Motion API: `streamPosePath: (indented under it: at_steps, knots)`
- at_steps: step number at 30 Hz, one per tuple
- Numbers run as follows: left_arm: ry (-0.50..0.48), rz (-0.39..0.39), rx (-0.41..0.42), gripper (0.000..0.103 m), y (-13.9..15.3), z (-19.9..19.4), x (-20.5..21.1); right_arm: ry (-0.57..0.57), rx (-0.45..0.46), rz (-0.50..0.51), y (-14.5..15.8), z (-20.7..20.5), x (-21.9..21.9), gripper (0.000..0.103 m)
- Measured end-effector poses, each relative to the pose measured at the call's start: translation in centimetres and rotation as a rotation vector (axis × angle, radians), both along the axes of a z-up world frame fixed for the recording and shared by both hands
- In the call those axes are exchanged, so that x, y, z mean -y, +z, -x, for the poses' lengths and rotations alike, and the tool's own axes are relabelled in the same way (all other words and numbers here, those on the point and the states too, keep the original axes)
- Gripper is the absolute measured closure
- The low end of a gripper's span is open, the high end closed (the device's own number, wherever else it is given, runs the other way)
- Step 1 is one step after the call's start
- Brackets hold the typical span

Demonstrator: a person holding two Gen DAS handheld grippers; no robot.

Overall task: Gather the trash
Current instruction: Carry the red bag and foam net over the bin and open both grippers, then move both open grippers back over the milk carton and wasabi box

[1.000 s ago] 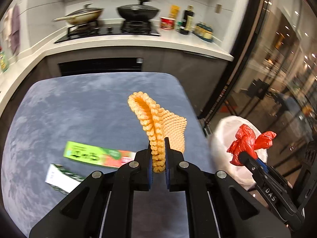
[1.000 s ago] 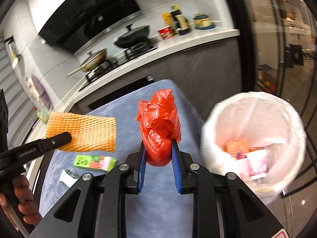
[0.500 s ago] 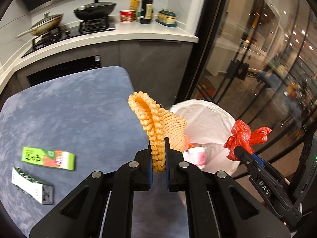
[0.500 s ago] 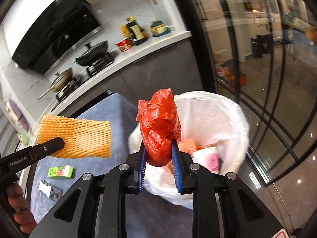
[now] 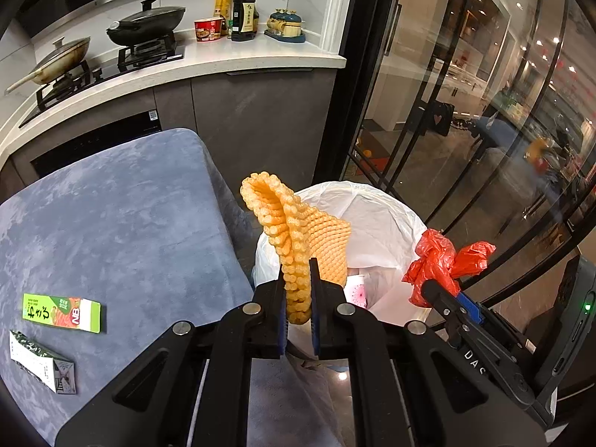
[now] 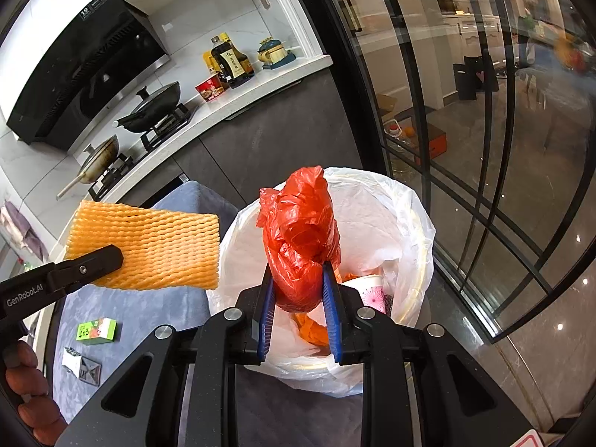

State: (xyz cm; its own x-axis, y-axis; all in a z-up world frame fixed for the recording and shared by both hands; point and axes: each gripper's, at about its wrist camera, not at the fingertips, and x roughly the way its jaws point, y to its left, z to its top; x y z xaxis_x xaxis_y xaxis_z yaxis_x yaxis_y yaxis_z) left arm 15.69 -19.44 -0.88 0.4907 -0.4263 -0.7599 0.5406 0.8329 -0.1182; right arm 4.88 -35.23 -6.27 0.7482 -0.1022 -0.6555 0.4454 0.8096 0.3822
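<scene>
**Both grippers hold trash over the lined bin**

A blue-grey velvety table top [image 5: 111, 223] fills the near left of the scene. Behind it runs a white kitchen counter [image 5: 223, 63] over dark cabinets, carrying a gas hob with a black lidded wok [image 5: 147, 24] and a lidded frying pan [image 5: 59, 61], a red instant-noodle cup [image 5: 206, 29], a dark sauce bottle [image 5: 244, 13] and a small teal-and-yellow set on a tray [image 5: 285, 26]. To the right, black-framed glass doors [image 5: 465, 111] reflect ceiling lights over a glossy floor.

Just off the table's right edge stands a bin with a white liner [image 5: 383, 219], holding a white paper cup with a pink pattern [image 6: 370, 290] and some orange scraps.

The left gripper [image 5: 298, 298] pinches an orange foam fruit net [image 5: 298, 231] tightly between its blue pads, the net standing up in front of the bin's near-left rim. The right gripper [image 6: 298, 298] clamps a crumpled red plastic bag [image 6: 301, 234], held above the bin's opening.

On the table lie a green snack box [image 5: 61, 313] and, nearer, a torn white-and-green carton [image 5: 41, 363], apart from each other.

Only the right wrist view shows the black range hood [image 6: 85, 67], the net's flat broad face and the fingers [image 6: 26, 372] of the person's hand on the left handle. The left wrist view shows the net edge-on and the box's print
</scene>
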Motion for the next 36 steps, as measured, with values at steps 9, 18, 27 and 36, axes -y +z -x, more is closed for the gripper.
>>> streamPosePath:
  at_steps: [9, 18, 27, 36]
  knots:
    - [-0.012, -0.01, 0.015, 0.094, 0.0, 0.1, 1.1, -0.001, -0.002, -0.002, -0.1, -0.3, 0.2, 0.08]
    - [-0.024, -0.018, 0.019, 0.094, -0.1, 0.3, 1.8, -0.01, 0.001, 0.002, -0.1, -0.2, 0.3, 0.076]
    - [-0.025, -0.024, 0.023, 0.092, -0.1, 0.4, 2.1, -0.034, 0.015, 0.013, 0.1, 0.0, 0.3, 0.065]
    - [-0.022, -0.021, 0.034, 0.071, 0.2, 0.6, 2.0, -0.039, 0.034, 0.019, 0.7, 0.3, 0.3, 0.06]
